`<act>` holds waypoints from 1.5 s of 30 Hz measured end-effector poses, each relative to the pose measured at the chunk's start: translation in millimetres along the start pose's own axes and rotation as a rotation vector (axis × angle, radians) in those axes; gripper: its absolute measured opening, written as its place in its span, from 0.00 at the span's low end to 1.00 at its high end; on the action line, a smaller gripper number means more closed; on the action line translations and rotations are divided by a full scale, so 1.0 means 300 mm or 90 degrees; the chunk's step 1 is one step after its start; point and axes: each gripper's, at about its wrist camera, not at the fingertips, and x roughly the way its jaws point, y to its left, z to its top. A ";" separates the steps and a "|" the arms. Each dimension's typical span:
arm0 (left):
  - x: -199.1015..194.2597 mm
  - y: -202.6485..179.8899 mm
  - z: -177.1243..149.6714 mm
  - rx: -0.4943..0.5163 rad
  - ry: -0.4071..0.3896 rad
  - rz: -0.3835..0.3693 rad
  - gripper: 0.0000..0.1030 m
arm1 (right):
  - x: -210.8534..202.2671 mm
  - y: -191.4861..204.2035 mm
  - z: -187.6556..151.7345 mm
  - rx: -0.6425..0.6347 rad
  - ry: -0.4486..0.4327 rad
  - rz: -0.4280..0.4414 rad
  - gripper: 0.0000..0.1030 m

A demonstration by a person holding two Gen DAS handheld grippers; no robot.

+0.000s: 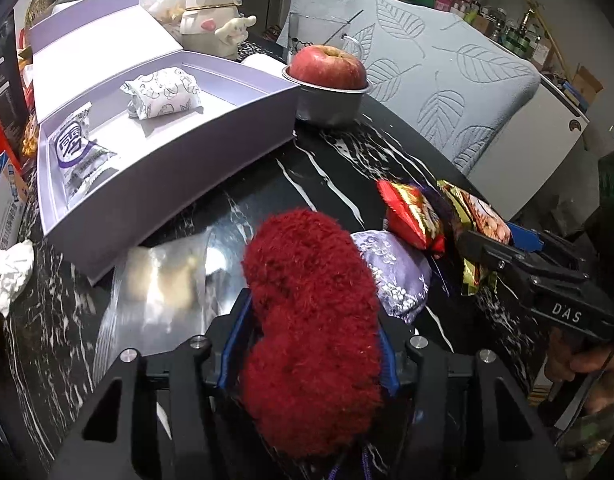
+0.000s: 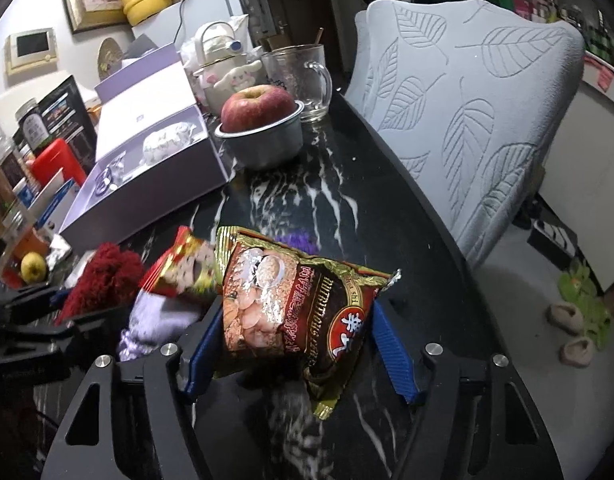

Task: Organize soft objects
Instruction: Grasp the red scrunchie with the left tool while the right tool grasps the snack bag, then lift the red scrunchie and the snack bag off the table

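left view alone shows box (image 1: 155, 184) interior.

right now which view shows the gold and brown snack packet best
The right wrist view: the gold and brown snack packet fills the centre between open blue fingers. The left wrist view shows only a sliver beside the right gripper.

Bare marble tabletop (image 2: 347, 216) between snack packets (image 2: 291, 312) and apple bowl (image 2: 267, 148), lavender box (image 1: 167, 184) walling the left
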 end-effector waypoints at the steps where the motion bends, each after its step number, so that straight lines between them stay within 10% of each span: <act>1: -0.006 -0.004 -0.011 0.000 0.001 -0.001 0.52 | -0.011 0.000 -0.012 0.001 0.002 0.004 0.68; 22: -0.117 -0.054 -0.204 0.019 0.045 -0.001 0.49 | -0.184 0.083 -0.222 -0.038 0.026 0.024 0.69; 35: -0.065 -0.067 -0.179 0.051 0.007 0.026 0.61 | -0.126 0.105 -0.224 -0.038 0.051 -0.007 0.88; 39: -0.074 -0.053 -0.173 0.040 0.001 0.025 0.47 | -0.114 0.121 -0.230 -0.052 0.046 -0.030 0.90; 45: -0.100 -0.016 -0.176 0.010 0.000 0.016 0.43 | -0.119 0.133 -0.243 -0.079 0.022 -0.056 0.67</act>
